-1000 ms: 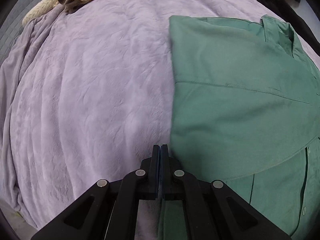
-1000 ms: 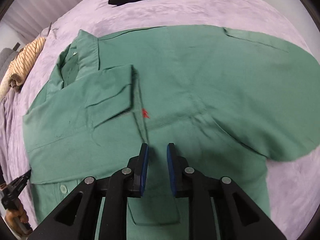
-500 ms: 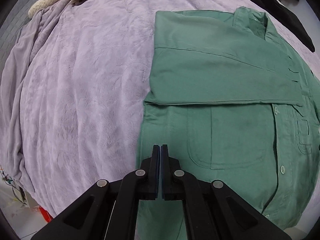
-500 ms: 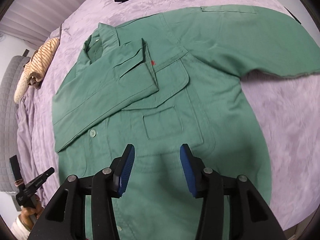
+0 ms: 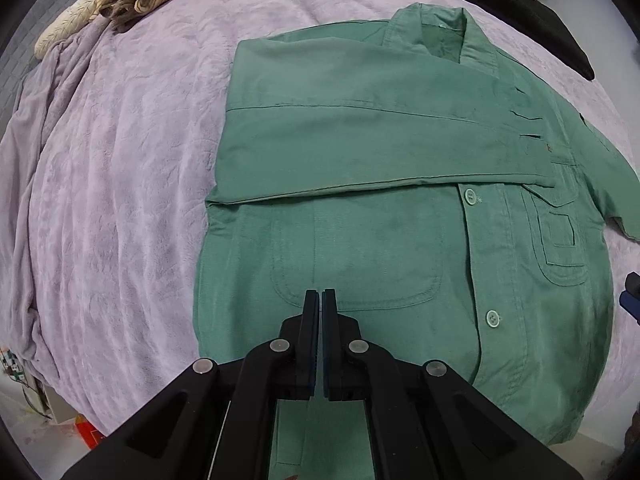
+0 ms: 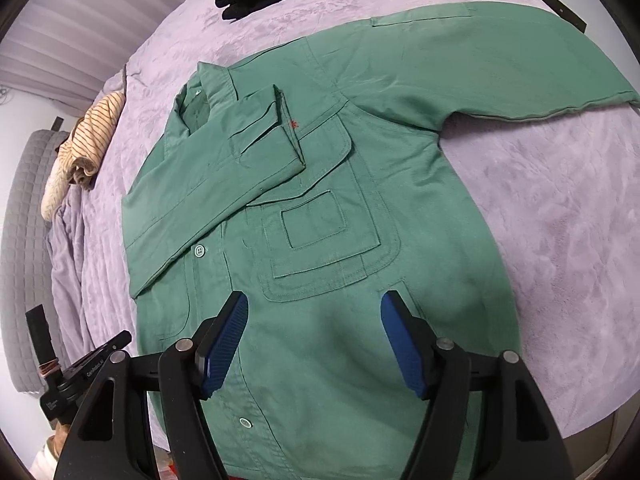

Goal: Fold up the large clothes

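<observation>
Left tongs [image 5: 321,300] pressed shut, empty, above shirt [image 5: 400,240] hem; right tongs [image 6: 314,320] wide open, empty. Shirt flat on bed [image 5: 120,160], one sleeve folded across chest, other sleeve [image 6: 500,48] outstretched. Risk: careless grab drags folded sleeve loose.

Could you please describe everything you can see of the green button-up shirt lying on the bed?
The green button-up woven shirt lies flat, front up and buttoned, on the lilac plush bedspread. It has a collar, pale green buttons, and stitched patch pockets on the chest and lower front. One long sleeve is folded across the chest, its cuff ending near the placket; the other long sleeve lies spread out sideways on the bedspread. Only the bedspread is seen touching it.
</observation>
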Action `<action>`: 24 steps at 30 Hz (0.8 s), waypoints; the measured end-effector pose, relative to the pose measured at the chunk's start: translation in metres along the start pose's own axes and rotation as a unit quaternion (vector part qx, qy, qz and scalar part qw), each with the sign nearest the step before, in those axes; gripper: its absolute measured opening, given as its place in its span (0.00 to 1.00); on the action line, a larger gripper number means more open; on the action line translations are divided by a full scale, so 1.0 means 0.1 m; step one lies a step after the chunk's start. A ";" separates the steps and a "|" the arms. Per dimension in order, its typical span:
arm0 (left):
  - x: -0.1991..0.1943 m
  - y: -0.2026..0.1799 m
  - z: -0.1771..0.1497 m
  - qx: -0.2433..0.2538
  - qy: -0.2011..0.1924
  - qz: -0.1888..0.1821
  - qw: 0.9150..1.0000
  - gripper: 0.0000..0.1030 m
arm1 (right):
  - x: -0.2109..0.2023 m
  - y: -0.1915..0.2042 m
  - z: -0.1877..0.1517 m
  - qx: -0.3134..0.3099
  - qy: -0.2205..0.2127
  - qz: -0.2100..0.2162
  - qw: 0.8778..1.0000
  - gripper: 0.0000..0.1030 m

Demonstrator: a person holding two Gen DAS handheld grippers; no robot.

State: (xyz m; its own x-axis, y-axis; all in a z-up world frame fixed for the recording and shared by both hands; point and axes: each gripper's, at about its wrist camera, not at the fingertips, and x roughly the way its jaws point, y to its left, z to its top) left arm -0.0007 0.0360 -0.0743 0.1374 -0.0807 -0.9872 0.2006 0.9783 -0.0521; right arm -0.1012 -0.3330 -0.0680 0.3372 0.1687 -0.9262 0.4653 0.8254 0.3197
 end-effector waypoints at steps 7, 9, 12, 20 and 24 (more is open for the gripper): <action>-0.08 -0.26 0.07 0.002 -0.008 -0.018 1.000 0.98 | -0.08 -0.14 0.01 0.011 -0.007 0.006 1.000 0.72; -0.01 -0.30 0.10 -0.001 -0.015 -0.032 0.999 1.00 | -0.10 -0.18 0.02 0.015 -0.009 0.008 1.000 0.73; 0.09 -0.39 0.16 0.010 -0.019 -0.042 0.999 1.00 | -0.13 -0.22 0.03 0.020 -0.014 0.014 1.000 0.83; 0.27 -0.65 0.32 0.035 -0.054 0.007 0.998 1.00 | -0.23 -0.34 0.06 0.028 -0.034 0.047 0.998 0.86; 0.51 -0.79 0.41 0.050 -0.029 0.003 0.998 1.00 | -0.29 -0.41 0.07 0.044 -0.048 0.084 0.994 0.86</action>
State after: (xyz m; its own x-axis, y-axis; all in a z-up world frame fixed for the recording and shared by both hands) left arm 0.0299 -0.0530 -0.1145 0.1935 -0.0886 -0.9771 0.2954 0.9550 -0.0281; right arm -0.1243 -0.3754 -0.0523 0.4913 0.2445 -0.8360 0.4635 0.7392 0.4886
